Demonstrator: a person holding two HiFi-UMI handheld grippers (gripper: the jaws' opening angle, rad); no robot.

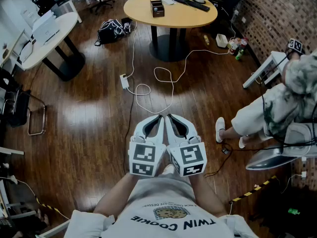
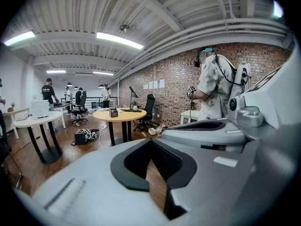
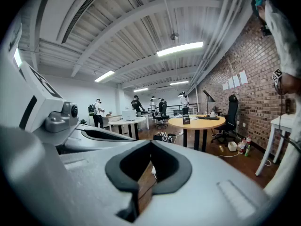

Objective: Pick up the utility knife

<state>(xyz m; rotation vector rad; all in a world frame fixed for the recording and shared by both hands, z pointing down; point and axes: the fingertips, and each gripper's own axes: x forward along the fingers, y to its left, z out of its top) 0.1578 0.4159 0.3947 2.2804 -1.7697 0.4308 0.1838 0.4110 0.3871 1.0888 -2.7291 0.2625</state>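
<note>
1. Nothing of the task looks done yet. The left hand-held gripper (image 1: 158,118) and the right hand-held gripper (image 1: 171,117) sit side by side, nearly touching, close in front of the person's chest, above the wooden floor (image 1: 84,108).

2. Left hand-held gripper (image 2: 151,142): its own view shows the jaws pressed together, with nothing between them. Only a sliver of floor shows through the dark hollow behind the tips.

3. Right hand-held gripper (image 3: 150,144): the same picture, with the jaws pressed together and empty.

4. No utility knife can be made out in any of the three views. It is neither in a gripper nor on the floor just ahead, where only a white cable (image 1: 163,78) loops about.

5. The nearest likely place is the round yellow tabletop (image 1: 198,19), well apart from both grippers. It carries a small dark box (image 1: 157,7), a keyboard (image 1: 190,3) and some smaller items too tiny to identify. I cannot tell whether the knife is among them.

6. A second person (image 1: 277,108) stands at the right by the brick wall, clear of the direct way to that tabletop.

7. By my reading, almost everything is left to do:
   - find the knife
   - bring one gripper to it
   - spread the jaws
   - close them on the handle
   - lift it
</note>
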